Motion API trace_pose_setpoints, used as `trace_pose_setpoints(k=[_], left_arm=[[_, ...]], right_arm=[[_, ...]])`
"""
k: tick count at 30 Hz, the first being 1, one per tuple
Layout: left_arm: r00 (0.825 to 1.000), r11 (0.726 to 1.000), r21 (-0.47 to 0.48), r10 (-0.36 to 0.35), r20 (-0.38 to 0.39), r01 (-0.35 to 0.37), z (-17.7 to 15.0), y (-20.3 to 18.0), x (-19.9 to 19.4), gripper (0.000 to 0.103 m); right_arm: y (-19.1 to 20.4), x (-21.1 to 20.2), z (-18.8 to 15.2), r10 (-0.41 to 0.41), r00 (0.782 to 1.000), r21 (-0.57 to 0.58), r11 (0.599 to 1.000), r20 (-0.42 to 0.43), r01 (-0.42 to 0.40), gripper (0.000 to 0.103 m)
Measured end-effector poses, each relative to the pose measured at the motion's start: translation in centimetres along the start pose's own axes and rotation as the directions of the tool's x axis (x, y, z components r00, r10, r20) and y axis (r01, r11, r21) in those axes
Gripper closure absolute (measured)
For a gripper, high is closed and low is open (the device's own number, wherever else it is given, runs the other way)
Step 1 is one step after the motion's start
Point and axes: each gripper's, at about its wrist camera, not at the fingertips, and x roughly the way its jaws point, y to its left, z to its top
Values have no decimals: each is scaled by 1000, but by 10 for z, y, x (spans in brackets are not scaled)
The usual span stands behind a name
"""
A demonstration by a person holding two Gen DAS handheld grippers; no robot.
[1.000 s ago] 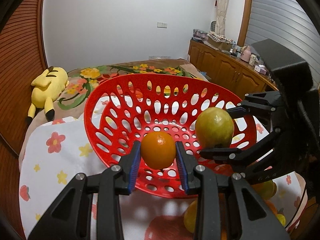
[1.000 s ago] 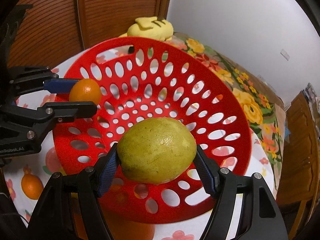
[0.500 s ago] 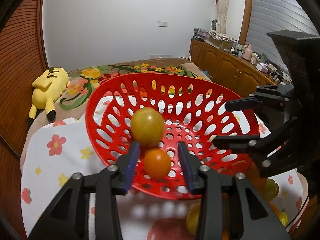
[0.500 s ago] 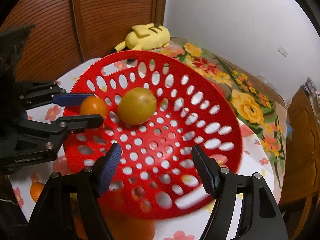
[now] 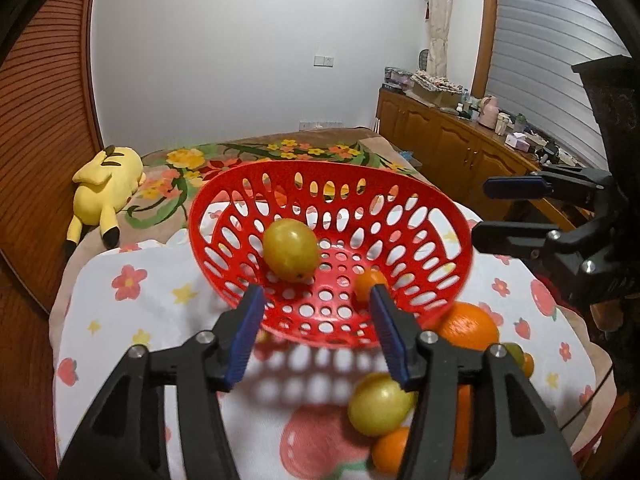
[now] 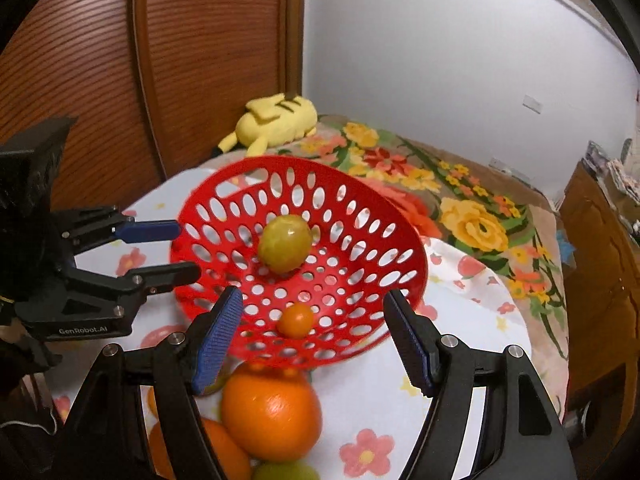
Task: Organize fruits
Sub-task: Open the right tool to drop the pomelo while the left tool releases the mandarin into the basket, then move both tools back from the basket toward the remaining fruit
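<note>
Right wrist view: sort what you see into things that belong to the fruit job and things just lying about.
Part of the job:
red basket
yellow-green fruit in the basket
small orange fruit in the basket
large orange on the cloth outside the basket
left gripper, open
right gripper, open

Just lying about:
yellow plush toy
floral blanket
wooden cabinet

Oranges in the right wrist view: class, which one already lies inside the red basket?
The small orange, near the front of the red basket, below the yellow-green fruit. The large orange and its neighbours lie outside on the cloth.
</note>
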Motion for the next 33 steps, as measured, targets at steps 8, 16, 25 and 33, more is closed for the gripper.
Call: trace_pose_setpoints(k=[8, 16, 25, 33], left_arm=[[1000, 1000, 10, -14, 27, 14, -25, -8, -39, 32], [1000, 1000, 2, -17, 12, 17, -57, -13, -60, 32], [998, 999, -20, -33, -46, 32, -105, -16, -58, 32], [994, 998, -46, -44, -104, 39, -135, -16, -47, 36]], right_arm=[[14, -43, -29, -12, 998, 62, 998, 64, 9, 29], [29, -74, -74, -26, 994, 155, 988, 107, 9, 29], [39, -75, -135, -26, 996, 240, 971, 80, 6, 29], [53, -58, -170, 15, 999, 277, 961, 28, -23, 27]])
